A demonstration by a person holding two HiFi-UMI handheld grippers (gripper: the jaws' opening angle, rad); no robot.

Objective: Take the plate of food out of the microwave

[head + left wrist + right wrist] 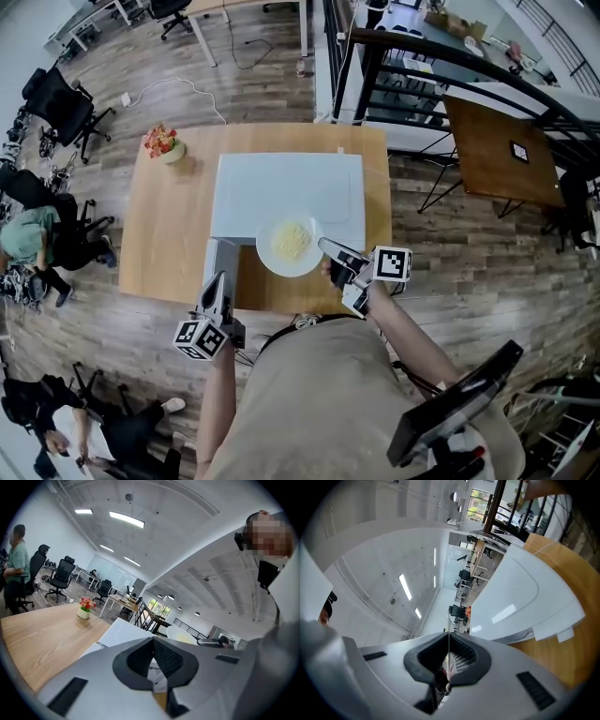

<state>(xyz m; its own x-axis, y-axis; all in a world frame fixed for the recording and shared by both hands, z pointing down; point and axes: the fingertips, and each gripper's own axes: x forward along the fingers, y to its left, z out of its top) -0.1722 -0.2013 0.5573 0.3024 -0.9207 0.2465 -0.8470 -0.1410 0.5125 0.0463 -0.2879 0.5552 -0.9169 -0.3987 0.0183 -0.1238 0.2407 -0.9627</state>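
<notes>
Grey right gripper (325,247) clamps the white plate (267,255) of yellow food (292,241) by its rim, out in front of the microwave (286,183).
Its jaws are shut tight on the plate's right edge, and the plate hangs above the wooden table (169,230) at the white microwave's front edge. The left gripper (217,281), jaws together and empty, hovers beside the open microwave door (223,255) at the table's near edge.

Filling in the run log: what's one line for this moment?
right gripper: shut on round white plate of yellow food | plate: in front of white microwave | left gripper: shut, beside open door
</notes>
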